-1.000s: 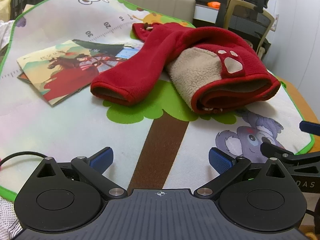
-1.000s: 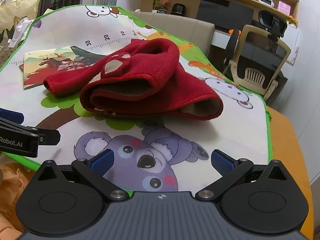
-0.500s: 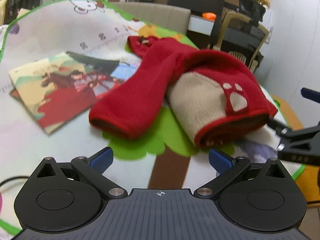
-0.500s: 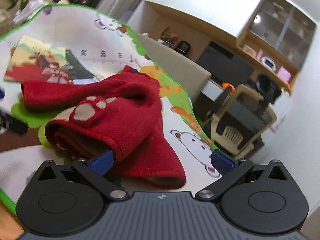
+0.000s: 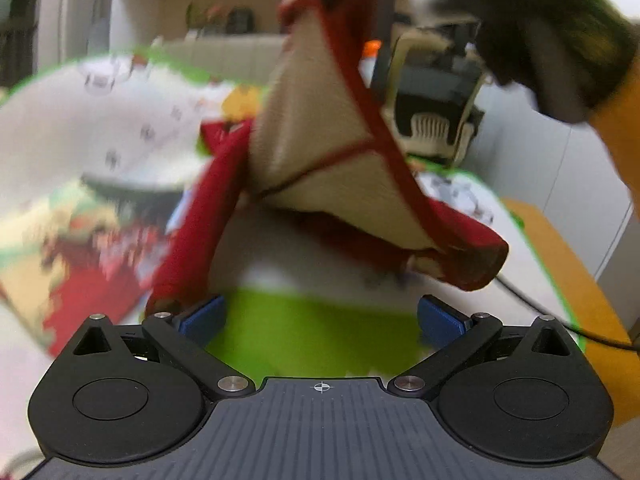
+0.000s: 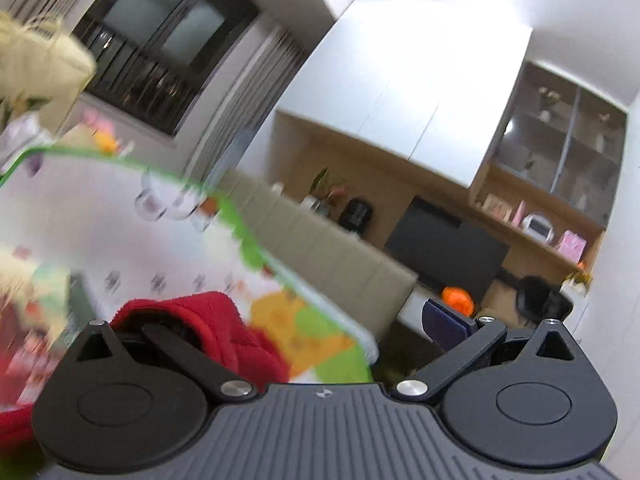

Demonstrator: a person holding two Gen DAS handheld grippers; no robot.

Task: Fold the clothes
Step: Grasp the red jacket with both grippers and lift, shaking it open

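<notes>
Your counter is a wooden top covered by a cartoon play mat with a green border, in a living room with white cabinets, glass-door shelving and a dark screen along the far wall. An office chair stands beyond the counter's far edge. A picture book lies blurred toward the mat's left edge. The red fleece garment hangs lifted above the mat's middle, beige lining showing, one sleeve trailing down. Your left gripper is spread wide, holding nothing. Your right gripper has red fleece bunched over its left finger; whether it pinches the fleece, you cannot tell.
</notes>
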